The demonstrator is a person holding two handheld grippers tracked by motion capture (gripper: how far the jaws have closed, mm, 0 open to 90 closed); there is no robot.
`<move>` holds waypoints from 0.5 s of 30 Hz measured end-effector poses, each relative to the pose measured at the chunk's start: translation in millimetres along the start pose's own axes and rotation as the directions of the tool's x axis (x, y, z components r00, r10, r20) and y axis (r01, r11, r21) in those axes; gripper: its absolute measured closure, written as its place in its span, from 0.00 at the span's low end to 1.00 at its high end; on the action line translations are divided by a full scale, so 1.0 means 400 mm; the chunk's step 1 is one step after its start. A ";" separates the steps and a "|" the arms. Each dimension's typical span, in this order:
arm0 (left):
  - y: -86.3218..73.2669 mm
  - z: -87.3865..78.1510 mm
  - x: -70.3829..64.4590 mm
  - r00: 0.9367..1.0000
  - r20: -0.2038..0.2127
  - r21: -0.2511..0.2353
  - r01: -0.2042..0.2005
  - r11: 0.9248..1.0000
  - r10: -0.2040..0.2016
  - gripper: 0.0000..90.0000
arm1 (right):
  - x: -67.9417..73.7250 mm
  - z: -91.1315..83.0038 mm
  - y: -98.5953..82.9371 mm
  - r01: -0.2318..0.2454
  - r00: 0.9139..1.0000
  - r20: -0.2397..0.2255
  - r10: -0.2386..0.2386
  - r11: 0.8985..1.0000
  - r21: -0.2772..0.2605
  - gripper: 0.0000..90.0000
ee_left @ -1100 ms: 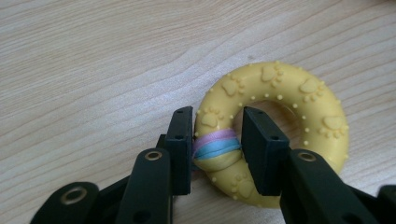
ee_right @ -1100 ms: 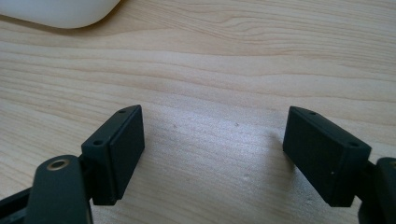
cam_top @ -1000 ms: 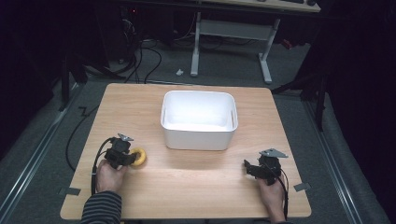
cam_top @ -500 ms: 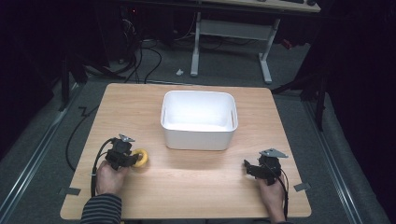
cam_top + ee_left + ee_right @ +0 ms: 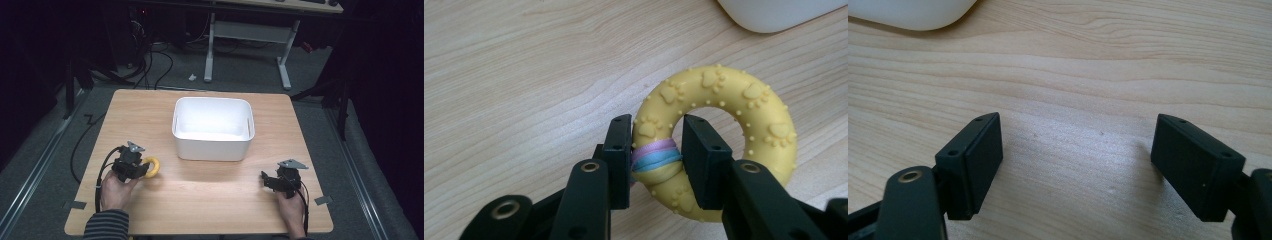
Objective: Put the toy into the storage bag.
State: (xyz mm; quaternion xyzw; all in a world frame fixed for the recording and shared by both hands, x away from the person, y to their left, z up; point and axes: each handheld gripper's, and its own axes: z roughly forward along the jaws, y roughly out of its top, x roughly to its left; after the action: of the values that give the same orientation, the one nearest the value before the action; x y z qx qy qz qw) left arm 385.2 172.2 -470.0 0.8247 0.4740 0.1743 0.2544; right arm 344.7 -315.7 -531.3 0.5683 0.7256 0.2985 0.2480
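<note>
- Nothing much has moved since a moment ago: the yellow ring [image 5: 151, 167] sits at the same spot by the left claw [image 5: 141, 170], and the right claw [image 5: 265, 179] stays where it was.
- On the left, a hand [image 5: 116, 190] holds the left claw low on the wooden table [image 5: 210, 200].
- In the left gripper view, the left claw [image 5: 657, 150] is squeezed onto the ring [image 5: 716, 140]. One jaw is outside the ring and the other pokes through its hole.
- The jaws pinch the part with the pink and blue bands [image 5: 655, 155]. Most of the ring sticks out past the jaw tips and off to one side.
- The ring has little paw prints and bumps on it. It looks to rest on the table.
- The white tub [image 5: 212, 147] stands past the left claw and off to its right, near the ring but not touching it.
- On the right, the other hand [image 5: 291, 212] holds the right claw, well apart from the ring.
- In the right gripper view, the right claw [image 5: 1075, 160] is wide, with bare wood between its jaws.
</note>
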 end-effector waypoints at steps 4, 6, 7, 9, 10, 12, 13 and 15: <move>0.005 -0.010 0.001 1.000 0.008 -0.009 0.002 1.000 -0.002 0.73 | 0.000 0.000 0.000 0.000 1.000 -0.001 0.000 1.000 0.000 0.23; 0.008 -0.016 0.001 1.000 0.025 -0.015 0.007 1.000 -0.007 0.73 | 0.000 0.000 0.000 -0.002 1.000 0.001 0.002 1.000 0.001 0.23; 0.009 -0.019 0.001 0.999 0.032 -0.018 0.008 1.000 -0.008 0.73 | 0.000 0.000 0.000 0.000 1.000 0.000 0.000 1.000 0.000 0.23; 0.011 -0.023 0.000 0.999 0.036 -0.019 0.010 1.000 -0.009 0.73 | 0.000 0.000 0.000 -0.002 1.000 0.000 0.002 1.000 0.000 0.23; 0.013 -0.026 0.000 0.999 0.037 -0.021 0.008 1.000 -0.007 0.73 | 0.000 0.000 0.000 -0.002 1.000 0.000 0.002 1.000 0.000 0.23; 0.016 -0.031 0.001 0.999 0.048 -0.025 0.014 1.000 -0.012 0.73 | 0.000 0.000 0.000 -0.001 1.000 0.001 0.001 1.000 0.002 0.23; 0.018 -0.034 0.000 0.999 0.048 -0.026 0.014 1.000 -0.012 0.73 | 0.000 0.000 0.000 -0.002 1.000 0.000 0.002 1.000 -0.001 0.23; 0.022 -0.040 -0.002 0.999 0.046 -0.029 0.009 1.000 -0.008 0.73 | 0.000 0.000 0.000 -0.002 1.000 0.000 0.002 1.000 0.000 0.23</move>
State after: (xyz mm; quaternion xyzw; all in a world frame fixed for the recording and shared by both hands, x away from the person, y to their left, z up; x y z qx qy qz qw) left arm 382.5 171.7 -452.1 0.8228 0.4689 0.1611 0.2779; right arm 344.7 -315.5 -531.3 0.5691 0.7249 0.2987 0.2480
